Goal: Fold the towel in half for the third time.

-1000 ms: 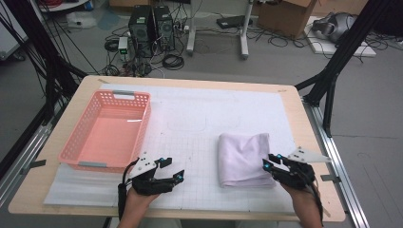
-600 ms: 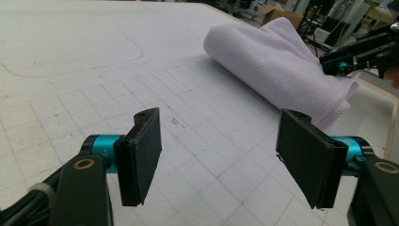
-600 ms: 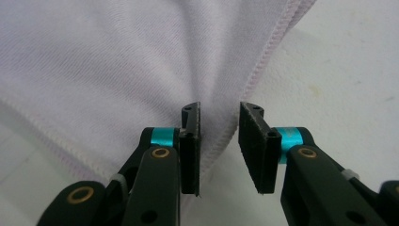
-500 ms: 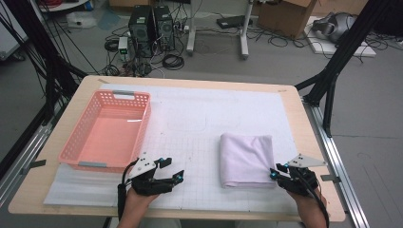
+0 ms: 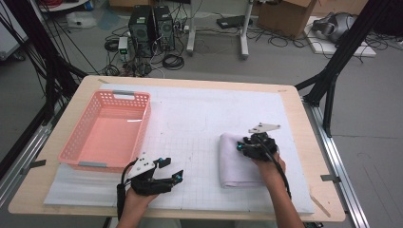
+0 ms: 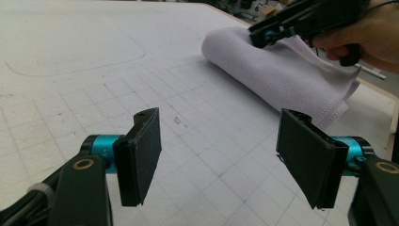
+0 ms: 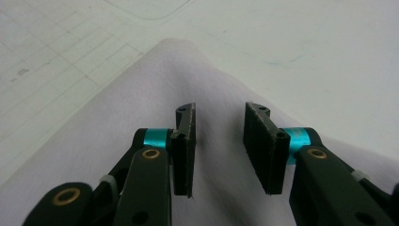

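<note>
The folded pale lilac cloth (image 5: pixel 235 161) lies on the white gridded mat (image 5: pixel 199 118) toward the table's right side, and I have my right gripper (image 5: pixel 245 147) over its top, jaws parted with fabric beneath them. My left gripper (image 5: pixel 172 176) sits released on the mat, well apart from the cloth, near the empty pink plastic basket (image 5: pixel 107 135).

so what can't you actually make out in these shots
- Whether the right hand-held gripper touches the folded cloth: the right gripper view is blurred, the high view too small.
- The cloth's right edge: the person's hand covers it in the high view.
- The pink basket's near inner wall: hidden by its rim.
</note>
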{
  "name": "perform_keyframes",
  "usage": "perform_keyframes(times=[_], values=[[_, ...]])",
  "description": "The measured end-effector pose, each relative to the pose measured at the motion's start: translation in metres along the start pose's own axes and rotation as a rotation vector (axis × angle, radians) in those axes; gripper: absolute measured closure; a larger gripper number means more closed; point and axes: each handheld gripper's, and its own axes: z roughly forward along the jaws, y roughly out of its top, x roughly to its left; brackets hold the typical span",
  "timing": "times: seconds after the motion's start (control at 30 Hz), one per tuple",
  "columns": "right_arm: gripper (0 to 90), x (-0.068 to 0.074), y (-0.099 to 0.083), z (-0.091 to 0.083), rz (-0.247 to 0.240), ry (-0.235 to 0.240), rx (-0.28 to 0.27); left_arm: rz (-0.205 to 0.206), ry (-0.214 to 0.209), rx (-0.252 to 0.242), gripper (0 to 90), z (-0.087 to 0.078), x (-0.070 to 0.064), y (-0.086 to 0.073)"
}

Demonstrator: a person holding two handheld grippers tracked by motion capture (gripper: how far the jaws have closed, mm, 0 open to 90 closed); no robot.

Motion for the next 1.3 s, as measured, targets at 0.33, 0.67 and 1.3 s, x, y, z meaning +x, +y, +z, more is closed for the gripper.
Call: perform_keyframes(times=[0.33,0.67,1.3], values=[[52.2,0.016,0.012,0.021,-0.096,0.078,-0.017,0.001,0.000,0.007,31.6,0.001,0.001,-0.001],[69.0,-0.046,-0.026,-0.003,0.109,-0.172,0.002,0.008,-0.002,0.010,31.6,0.002,-0.001,-0.001],[65.4,-0.006,-0.099,-0.067,0.007,0.048,-0.087,0.003,0.002,-0.009,31.2,0.001,-0.001,0.000]])
